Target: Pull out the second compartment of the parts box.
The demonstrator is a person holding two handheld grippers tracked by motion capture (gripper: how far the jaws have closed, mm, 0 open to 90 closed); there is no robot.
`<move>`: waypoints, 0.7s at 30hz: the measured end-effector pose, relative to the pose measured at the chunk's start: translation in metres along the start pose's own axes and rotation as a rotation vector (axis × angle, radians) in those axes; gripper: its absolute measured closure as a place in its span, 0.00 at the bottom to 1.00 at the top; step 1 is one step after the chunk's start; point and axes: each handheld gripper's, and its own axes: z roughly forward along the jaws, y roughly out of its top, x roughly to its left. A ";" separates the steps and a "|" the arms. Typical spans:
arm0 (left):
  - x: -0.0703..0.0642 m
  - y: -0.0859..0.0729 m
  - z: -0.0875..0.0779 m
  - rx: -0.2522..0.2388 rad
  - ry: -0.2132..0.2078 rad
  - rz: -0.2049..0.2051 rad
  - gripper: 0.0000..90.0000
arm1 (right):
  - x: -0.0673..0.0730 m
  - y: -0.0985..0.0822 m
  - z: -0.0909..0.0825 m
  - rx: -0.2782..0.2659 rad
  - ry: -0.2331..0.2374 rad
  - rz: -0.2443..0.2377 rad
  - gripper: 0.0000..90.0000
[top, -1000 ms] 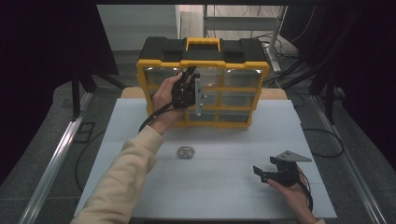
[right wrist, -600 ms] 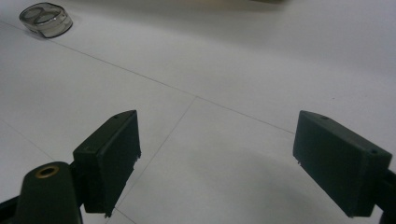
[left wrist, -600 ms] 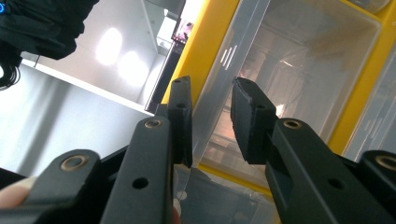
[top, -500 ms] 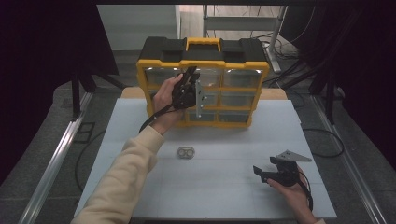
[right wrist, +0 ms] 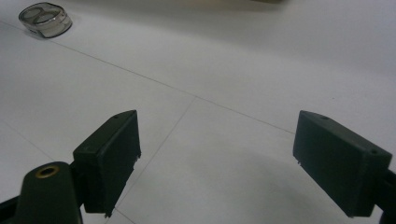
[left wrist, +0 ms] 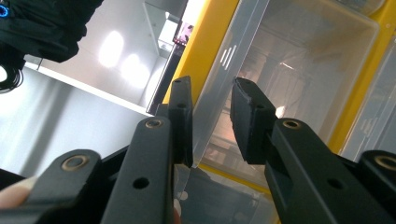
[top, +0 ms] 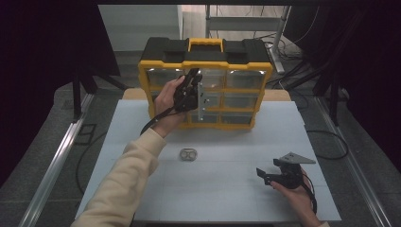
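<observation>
Left gripper [top: 195,81] was up at the front of the yellow organizer [top: 264,71], jaws clamped on the edge of a clear drawer [left wrist: 299,60] in the top row, near the middle, with the drawer wall pinched between the pads. Right gripper [top: 267,176] sat low over the white table [top: 227,189] at the near right, well apart from the organizer, jaws spread wide and gripping nothing. Between the two hands a small clear case [top: 189,154] lay flat on the table.
</observation>
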 end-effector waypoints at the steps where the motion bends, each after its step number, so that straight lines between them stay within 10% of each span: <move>1: 0.000 0.000 0.000 0.000 0.000 0.002 0.77 | 0.000 0.000 0.000 0.000 0.000 0.000 0.17; 21: -0.002 -0.001 -0.010 -0.021 0.009 0.013 0.78 | 0.000 0.000 0.000 -0.004 -0.002 -0.002 0.17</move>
